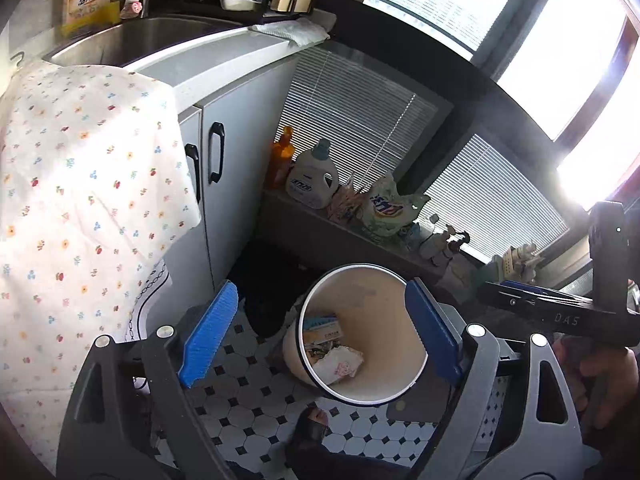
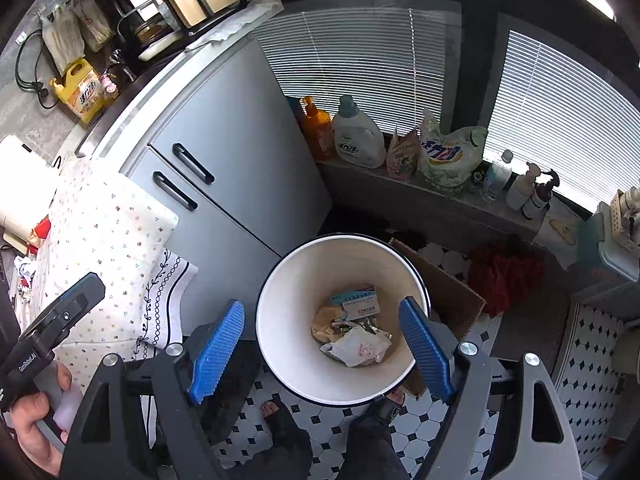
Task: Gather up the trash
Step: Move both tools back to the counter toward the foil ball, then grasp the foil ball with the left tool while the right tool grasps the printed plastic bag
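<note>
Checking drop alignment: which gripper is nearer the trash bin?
Right, by a small margin. Right gripper hangs over the trash bin opening; left gripper hangs over its side, empty.

My pads (image 2: pixel 218 350): ribbed blue rubber-like
Bin (image 2: pixel 280 344): smooth glossy cream plastic
Wrapper (image 2: pixel 360 346): crumpled paper
Floor (image 2: pixel 432 424): glossy tile

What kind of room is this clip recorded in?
Most likely a home kitchen or utility corner: a steel sink set in a counter over white cabinets, detergent bottles along the window ledge, and a waste bin on the tiled floor.
</note>
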A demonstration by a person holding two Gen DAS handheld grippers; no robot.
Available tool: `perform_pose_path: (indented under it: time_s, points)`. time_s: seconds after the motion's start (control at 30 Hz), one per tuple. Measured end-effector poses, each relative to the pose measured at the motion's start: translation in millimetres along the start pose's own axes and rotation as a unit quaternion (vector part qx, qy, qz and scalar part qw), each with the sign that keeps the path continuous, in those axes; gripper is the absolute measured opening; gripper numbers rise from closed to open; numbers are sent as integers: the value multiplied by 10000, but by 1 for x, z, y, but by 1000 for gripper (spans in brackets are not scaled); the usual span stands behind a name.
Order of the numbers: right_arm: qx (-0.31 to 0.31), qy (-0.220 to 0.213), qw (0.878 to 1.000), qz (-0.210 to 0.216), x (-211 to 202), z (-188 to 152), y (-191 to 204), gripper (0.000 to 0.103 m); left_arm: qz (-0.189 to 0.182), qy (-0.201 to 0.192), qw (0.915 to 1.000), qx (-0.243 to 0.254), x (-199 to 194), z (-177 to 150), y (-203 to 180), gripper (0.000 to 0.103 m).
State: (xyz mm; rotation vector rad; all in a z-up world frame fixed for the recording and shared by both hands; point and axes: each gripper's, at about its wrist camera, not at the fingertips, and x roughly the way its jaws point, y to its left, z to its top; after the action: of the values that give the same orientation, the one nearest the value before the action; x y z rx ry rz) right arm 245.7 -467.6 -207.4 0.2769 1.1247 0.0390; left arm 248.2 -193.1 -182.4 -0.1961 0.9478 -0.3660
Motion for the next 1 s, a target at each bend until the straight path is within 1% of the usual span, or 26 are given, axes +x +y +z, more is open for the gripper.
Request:
perform_pose_path:
  time_s: [0.17,0.27,0.37,0.5,0.73,0.87,1.0]
  points:
    - [-322,-107,9991,236,-3,8,46,82,335,-237,9989,-235,-35,1,36,88]
    - [-470,-202,9980,376,-6,13,73,87,523,-418,9971,-350,-59,2,57,91]
    - [-632,-286,9963,508,-10,16,101,90,715,-629,9941,-520,-85,4,81,94]
    - [-864,-401,9931,684,-14,18,140,95,976,-890,9886,-717,-116,4,111,96]
    - [-1222,-539,9863,965,-22,16,205,95,1295,-1274,9787,-954,-165,2,160,96]
    - [-1360,-555,9836,1048,-22,12,237,95,1453,-1394,9736,-1074,-185,-2,190,96]
    - [-1465,-580,9817,1069,-23,6,264,95,1519,-1505,9697,-1179,-202,-8,218,96]
